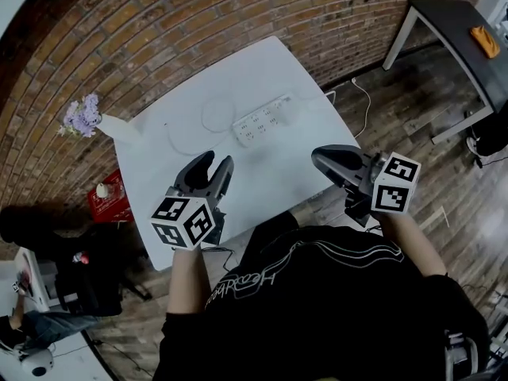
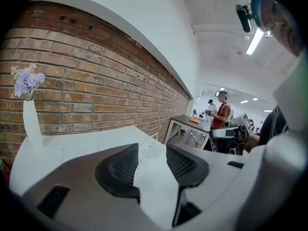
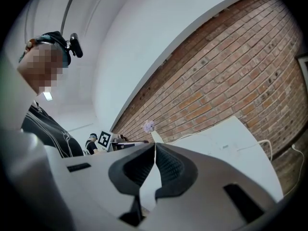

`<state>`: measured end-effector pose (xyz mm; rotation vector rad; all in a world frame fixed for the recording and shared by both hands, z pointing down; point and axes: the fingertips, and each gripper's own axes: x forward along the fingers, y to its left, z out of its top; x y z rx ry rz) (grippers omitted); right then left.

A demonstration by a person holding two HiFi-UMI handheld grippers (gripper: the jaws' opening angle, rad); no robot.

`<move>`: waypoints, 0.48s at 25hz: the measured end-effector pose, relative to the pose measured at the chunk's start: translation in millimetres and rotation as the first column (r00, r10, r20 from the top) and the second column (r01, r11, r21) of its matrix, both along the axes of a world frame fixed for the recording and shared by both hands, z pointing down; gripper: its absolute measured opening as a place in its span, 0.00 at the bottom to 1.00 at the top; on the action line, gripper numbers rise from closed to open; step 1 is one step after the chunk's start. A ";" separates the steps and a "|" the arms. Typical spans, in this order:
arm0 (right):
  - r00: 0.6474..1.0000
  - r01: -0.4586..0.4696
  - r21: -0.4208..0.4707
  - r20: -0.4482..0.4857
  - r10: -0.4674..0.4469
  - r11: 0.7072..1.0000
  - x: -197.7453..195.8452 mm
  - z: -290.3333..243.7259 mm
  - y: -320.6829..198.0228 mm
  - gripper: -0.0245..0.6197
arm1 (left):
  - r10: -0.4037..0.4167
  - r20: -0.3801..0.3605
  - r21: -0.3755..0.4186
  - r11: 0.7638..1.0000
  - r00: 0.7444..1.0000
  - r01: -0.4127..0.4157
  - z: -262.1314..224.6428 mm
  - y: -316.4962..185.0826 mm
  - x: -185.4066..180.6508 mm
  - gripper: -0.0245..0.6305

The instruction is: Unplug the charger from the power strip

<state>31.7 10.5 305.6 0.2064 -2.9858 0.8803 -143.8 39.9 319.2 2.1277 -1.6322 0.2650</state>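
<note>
White table [image 1: 279, 167] is lying ahead of the jaws, brick wall [image 1: 198, 22] beyond; left gripper [image 1: 218, 161] released, right gripper [image 1: 317, 156] clenched empty.

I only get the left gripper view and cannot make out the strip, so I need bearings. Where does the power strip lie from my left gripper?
Observer: In the head view, the power strip lies flat on the white table, beyond the left gripper and a little to its right.
Operator: Is the right gripper carrying anything?
Observer: No. The right gripper has its jaws together with nothing between them.
Operator: Where does the cord go?
Observer: A white cord drops past the table's far right edge onto the wooden floor.
</note>
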 end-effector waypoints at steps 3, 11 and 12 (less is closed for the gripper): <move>1.000 -0.012 -0.018 -0.015 0.012 1.000 -6.5 6.1 -9.9 0.04 | 0.034 0.061 -0.026 0.999 0.998 -0.033 10.8 -17.8 -12.2 0.33; 0.997 -0.059 -0.092 -0.053 0.055 0.994 -21.2 30.2 -41.4 0.04 | 0.205 0.152 -0.116 0.975 0.967 -0.189 50.0 -65.5 -20.7 0.47; 0.997 -0.064 -0.102 -0.058 0.059 0.993 -22.6 34.0 -44.7 0.04 | 0.231 0.163 -0.129 0.969 0.959 -0.212 55.1 -69.9 -20.2 0.48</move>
